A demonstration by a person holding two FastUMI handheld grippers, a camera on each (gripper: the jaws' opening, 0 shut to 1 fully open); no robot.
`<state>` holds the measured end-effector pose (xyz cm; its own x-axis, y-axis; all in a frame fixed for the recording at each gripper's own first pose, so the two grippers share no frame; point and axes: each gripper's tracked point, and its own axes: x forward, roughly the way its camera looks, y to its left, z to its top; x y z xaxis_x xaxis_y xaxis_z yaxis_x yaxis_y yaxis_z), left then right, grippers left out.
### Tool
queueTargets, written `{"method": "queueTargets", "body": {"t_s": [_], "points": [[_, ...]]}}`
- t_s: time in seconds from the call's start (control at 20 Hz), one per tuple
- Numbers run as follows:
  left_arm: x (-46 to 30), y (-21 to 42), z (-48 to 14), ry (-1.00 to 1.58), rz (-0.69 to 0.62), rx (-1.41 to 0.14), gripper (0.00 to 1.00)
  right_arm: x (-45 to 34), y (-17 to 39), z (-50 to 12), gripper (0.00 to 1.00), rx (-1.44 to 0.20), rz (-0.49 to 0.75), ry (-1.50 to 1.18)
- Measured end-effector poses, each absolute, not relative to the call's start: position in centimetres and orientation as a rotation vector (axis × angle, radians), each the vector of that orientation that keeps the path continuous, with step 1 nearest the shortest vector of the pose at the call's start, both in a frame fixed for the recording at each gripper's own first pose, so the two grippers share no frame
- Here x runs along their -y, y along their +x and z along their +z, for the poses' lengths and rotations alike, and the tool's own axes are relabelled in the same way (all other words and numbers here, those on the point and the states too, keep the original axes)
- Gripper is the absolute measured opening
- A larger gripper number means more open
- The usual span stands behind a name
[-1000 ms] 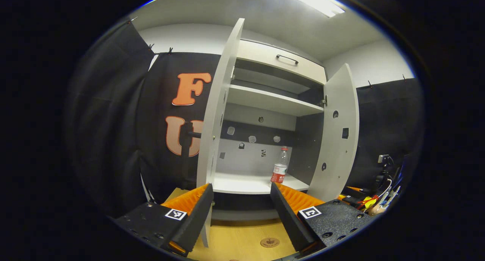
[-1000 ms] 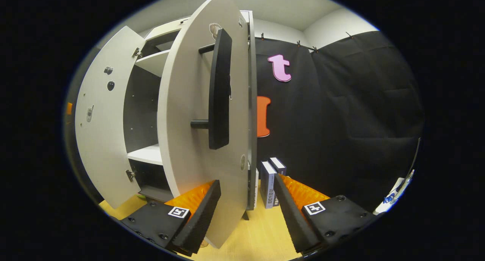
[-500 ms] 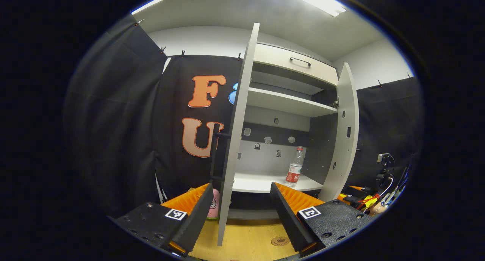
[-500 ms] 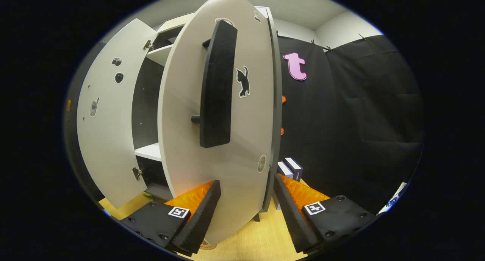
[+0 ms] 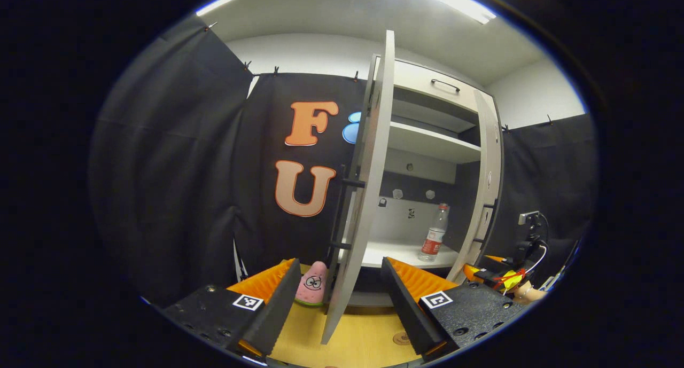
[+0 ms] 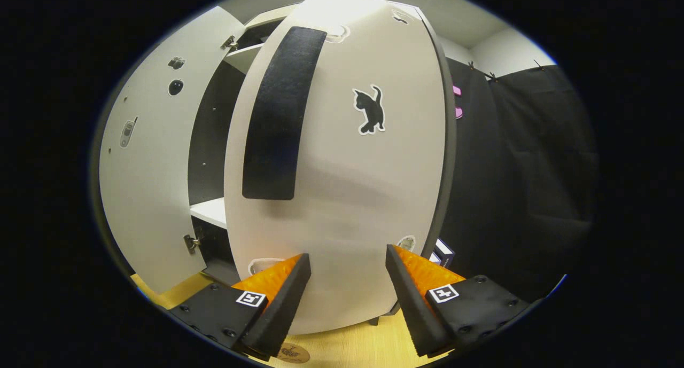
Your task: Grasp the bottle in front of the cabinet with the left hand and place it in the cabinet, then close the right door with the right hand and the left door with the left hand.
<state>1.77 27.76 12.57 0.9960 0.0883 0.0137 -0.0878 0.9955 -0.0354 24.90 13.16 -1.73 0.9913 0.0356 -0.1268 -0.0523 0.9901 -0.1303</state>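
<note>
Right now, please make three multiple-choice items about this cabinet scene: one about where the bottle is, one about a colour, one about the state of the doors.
1. Where is the bottle?
A. on the floor before the cabinet
B. on the cabinet's lower shelf
C. between the left gripper's fingers

2. What colour is the cat sticker on the right door?
A. black
B. pink
C. blue

3. What is the state of the doors?
A. both shut
B. both partly open
C. both removed

Answers:
1 B: the bottle stands upright on the lower shelf.
2 A: the cat sticker is a black shape on the right door.
3 B: the shelves show between the right door and the left door.
</note>
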Motion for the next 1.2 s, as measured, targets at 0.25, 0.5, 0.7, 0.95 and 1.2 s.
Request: {"method": "queueTargets", "body": {"t_s": [0.25, 0.5, 0.7, 0.95, 1.2], "points": [[-30.1, 2.2, 11.6, -0.035, 0.133, -0.002, 0.92, -13.5, 25.5, -2.2, 0.95, -0.118, 0.035, -0.119], [-31.4, 3.3, 10.7, -0.036, 0.153, -0.017, 0.92, -14.1, 26.6, -2.2, 0.95, -0.117, 0.031, -0.118], [-32.5, 4.4, 9.9, -0.031, 0.172, -0.029, 0.92, -14.0, 27.7, -2.4, 0.95, -0.119, 0.035, -0.1], [-33.2, 6.1, 8.4, -0.041, 0.179, -0.061, 0.92, -14.2, 29.5, -2.6, 0.95, -0.121, 0.031, -0.093], [-33.4, 7.5, 7.1, -0.049, 0.177, -0.089, 0.92, -14.2, 30.3, -2.6, 0.95, -0.122, 0.03, -0.084]]}}
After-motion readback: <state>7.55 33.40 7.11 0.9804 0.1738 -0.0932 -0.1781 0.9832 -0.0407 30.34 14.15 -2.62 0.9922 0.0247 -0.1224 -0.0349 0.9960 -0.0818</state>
